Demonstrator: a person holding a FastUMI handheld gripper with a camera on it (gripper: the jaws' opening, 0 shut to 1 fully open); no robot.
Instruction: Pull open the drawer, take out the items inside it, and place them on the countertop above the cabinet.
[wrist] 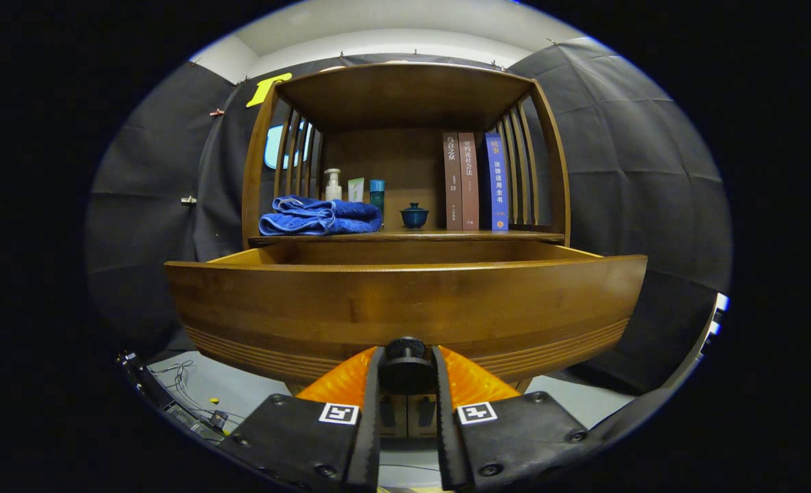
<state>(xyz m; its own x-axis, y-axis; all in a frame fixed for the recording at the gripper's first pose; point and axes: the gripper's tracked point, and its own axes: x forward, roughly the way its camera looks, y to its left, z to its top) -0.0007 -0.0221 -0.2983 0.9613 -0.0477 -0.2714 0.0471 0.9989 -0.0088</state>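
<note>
While the drawer (405, 301) stands pulled out across the middle of the frame, the gripper (407, 370) at bottom centre is clamped on its round black knob (406, 350), one finger on each side. The drawer looks stiff, solid and fairly heavy, best held by that knob; its contents are hidden behind the front panel. On the countertop (405, 236) above sit a blue towel (320, 216), a small lidded cup (414, 216) and upright books (474, 181), whose spines carry Chinese characters too small to read reliably.
</note>
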